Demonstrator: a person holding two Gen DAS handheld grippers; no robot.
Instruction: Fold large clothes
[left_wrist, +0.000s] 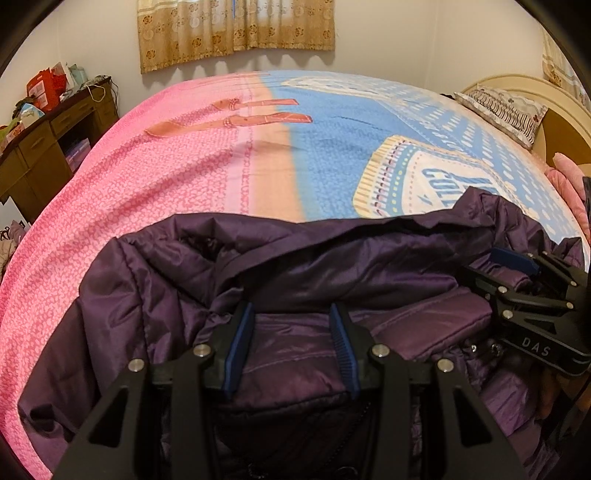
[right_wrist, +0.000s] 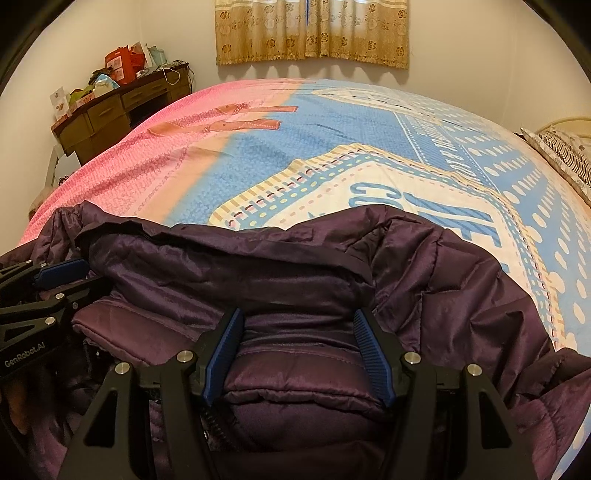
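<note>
Across the upper two thirds of both frames runs the bed (left_wrist: 207, 166), pink on the left and blue on the right, taken as the folding surface since it is wide and flat. At upper left a wooden desk (left_wrist: 48, 144) with clutter stands against the wall, curtains (left_wrist: 236, 29) hang top centre, and a pillow (left_wrist: 506, 110) lies by the headboard at upper right, all well apart from the work. Filling the lower half of each frame is the purple padded jacket (left_wrist: 369, 258), puffy and shiny, bunched on the near edge of the bed with a raised fold along its far side; probably mid fold, the bulk gathered toward the camera. At lower centre of the left view the left gripper (left_wrist: 291, 350) has its blue pads (left_wrist: 240, 343) part way apart with a quilted panel filling the gap between them, apparently pinched. At lower centre of the right view the right gripper (right_wrist: 299, 358) stands wider, its pads (right_wrist: 221, 354) on either side of a thick padded roll, likely clamped on it. Both grippers sit side by side on the same edge, so the layer should lift evenly. Slippery fabric could slide out.
</note>
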